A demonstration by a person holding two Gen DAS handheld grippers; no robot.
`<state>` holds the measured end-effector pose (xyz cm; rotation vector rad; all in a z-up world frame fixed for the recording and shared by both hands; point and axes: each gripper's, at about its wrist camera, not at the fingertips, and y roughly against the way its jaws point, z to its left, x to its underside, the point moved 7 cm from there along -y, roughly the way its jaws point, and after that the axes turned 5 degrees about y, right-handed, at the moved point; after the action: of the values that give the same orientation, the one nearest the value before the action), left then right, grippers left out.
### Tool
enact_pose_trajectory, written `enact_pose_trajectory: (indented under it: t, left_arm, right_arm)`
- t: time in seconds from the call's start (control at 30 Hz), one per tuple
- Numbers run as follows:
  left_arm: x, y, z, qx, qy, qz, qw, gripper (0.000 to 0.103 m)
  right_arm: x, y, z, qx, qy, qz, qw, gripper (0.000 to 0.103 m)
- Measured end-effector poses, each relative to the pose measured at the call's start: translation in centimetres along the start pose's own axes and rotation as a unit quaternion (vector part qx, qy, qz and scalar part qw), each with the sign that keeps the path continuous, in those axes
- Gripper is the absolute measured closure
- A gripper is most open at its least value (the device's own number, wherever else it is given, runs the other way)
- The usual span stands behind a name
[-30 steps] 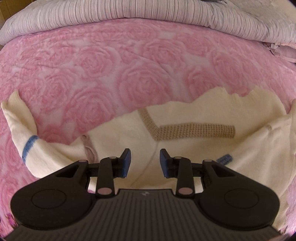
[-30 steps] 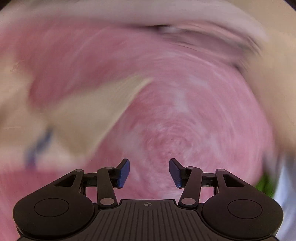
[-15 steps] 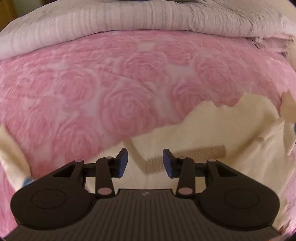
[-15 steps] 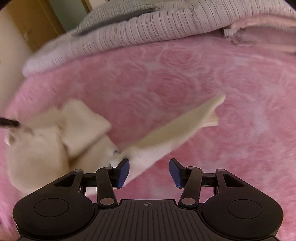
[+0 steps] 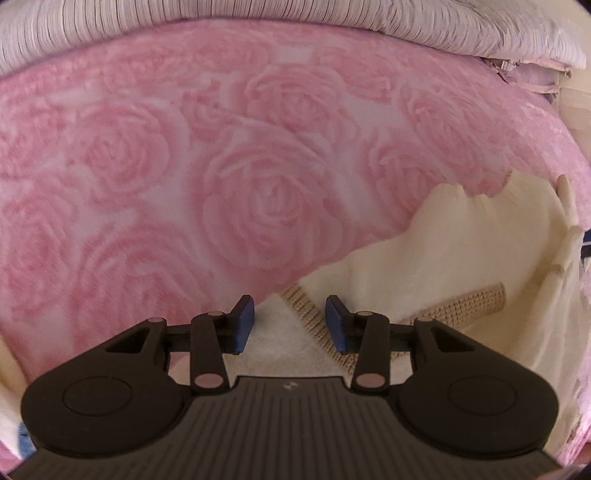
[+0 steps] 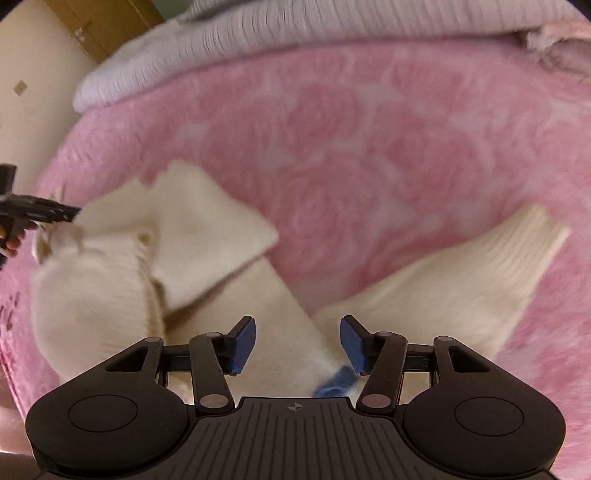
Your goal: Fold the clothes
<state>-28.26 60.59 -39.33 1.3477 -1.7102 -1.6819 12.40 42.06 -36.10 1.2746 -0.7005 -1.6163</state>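
A cream knitted cardigan (image 5: 443, 273) with a tan ribbed neck band (image 5: 469, 304) lies crumpled on a pink rose-patterned blanket (image 5: 221, 177). My left gripper (image 5: 290, 323) is open and empty, hovering over the cardigan's neck edge. In the right wrist view the cardigan (image 6: 110, 295) lies at lower left with one sleeve (image 6: 461, 280) stretched to the right. A blue stripe (image 6: 334, 382) shows by the right finger. My right gripper (image 6: 297, 343) is open and empty, just above the cardigan's body. The left gripper (image 6: 33, 212) shows at the far left edge, at the cardigan's far end.
A pale ribbed quilt (image 5: 295, 22) is bunched along the far edge of the bed; it also shows in the right wrist view (image 6: 295, 40). A cream wall (image 6: 33, 85) and a wooden door (image 6: 107, 26) stand beyond the bed at upper left.
My left gripper has moved left along the cardigan, so the garment now sits at lower right. My right gripper has swung round towards the cardigan and come in over its body. Both stay open.
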Motion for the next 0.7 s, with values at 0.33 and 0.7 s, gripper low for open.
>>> enact_pose_trajectory:
  t: [0.33,0.7]
  left_arm:
    - [0.6,1.2,-2.1,-0.035,-0.094,-0.046,0.9939,0.099]
    - [-9.8,10.3,-0.5,-0.100,-0.045,-0.223,0.9687,0.098]
  right_arm:
    - [0.0,0.8,1.9,0.052,0.041,-0.024,0.998,0.097]
    - [-10.1,10.3,4.2,0.182,0.055,-0.248,0.950,0.098]
